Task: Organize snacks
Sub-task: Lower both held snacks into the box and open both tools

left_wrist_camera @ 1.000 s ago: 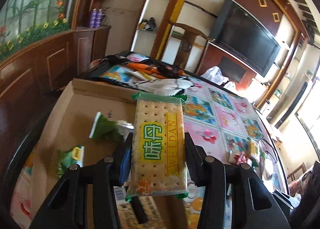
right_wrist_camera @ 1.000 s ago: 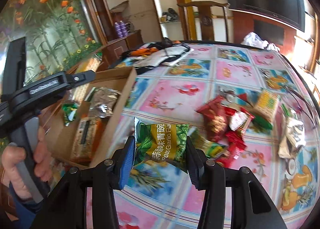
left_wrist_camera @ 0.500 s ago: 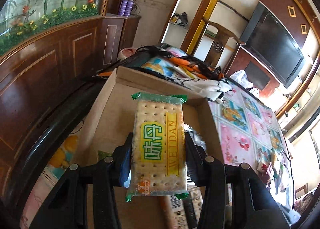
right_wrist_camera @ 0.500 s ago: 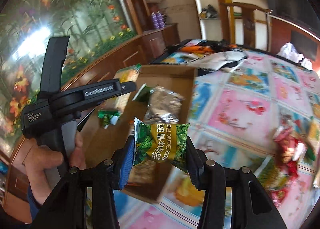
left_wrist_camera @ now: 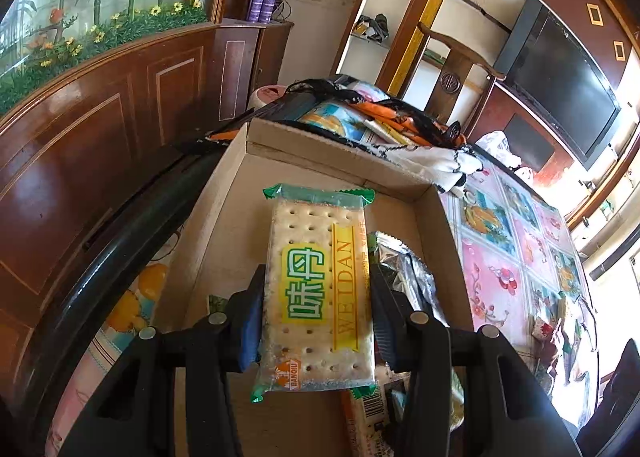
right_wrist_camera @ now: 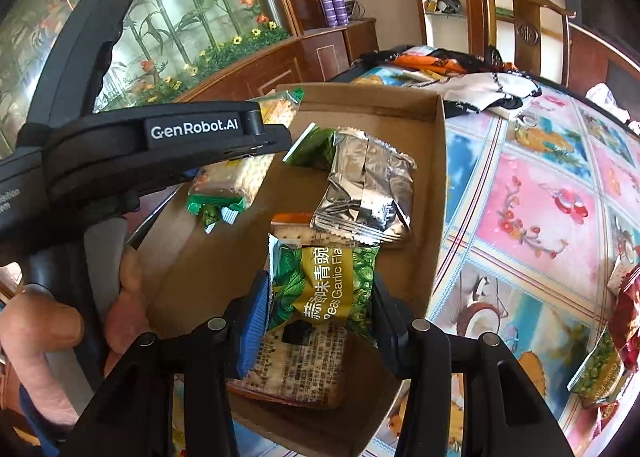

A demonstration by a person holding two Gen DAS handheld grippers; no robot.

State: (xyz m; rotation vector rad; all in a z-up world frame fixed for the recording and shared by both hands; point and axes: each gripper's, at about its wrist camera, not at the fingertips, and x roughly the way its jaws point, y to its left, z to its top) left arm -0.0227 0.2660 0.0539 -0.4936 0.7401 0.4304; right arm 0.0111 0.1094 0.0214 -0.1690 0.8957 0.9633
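Observation:
An open cardboard box [left_wrist_camera: 308,159] sits at the table's left edge. My left gripper [left_wrist_camera: 316,297] is shut on a WEIDAN cracker pack [left_wrist_camera: 316,277], held above the box floor near its left wall. In the right wrist view the left gripper [right_wrist_camera: 268,141] shows from the side with the cracker pack [right_wrist_camera: 236,173] in it. My right gripper [right_wrist_camera: 320,297] is shut on a green garlic peas packet [right_wrist_camera: 324,285] over the near part of the box [right_wrist_camera: 438,177]. Inside lie a silver packet [right_wrist_camera: 368,193], a small green packet [right_wrist_camera: 314,145] and a flat cracker pack [right_wrist_camera: 304,361].
Loose snacks [right_wrist_camera: 622,313] lie on the flowered tablecloth [right_wrist_camera: 532,209] to the right. A heap of cloth and bags [right_wrist_camera: 472,85] lies behind the box. A dark wooden cabinet [left_wrist_camera: 100,129] runs close along the left. A person's hand [right_wrist_camera: 44,333] holds the left gripper's handle.
Both grippers have swung left with their packets still held. The right one went from above the tablecloth to above the box; the left one shifted towards the box's left wall.

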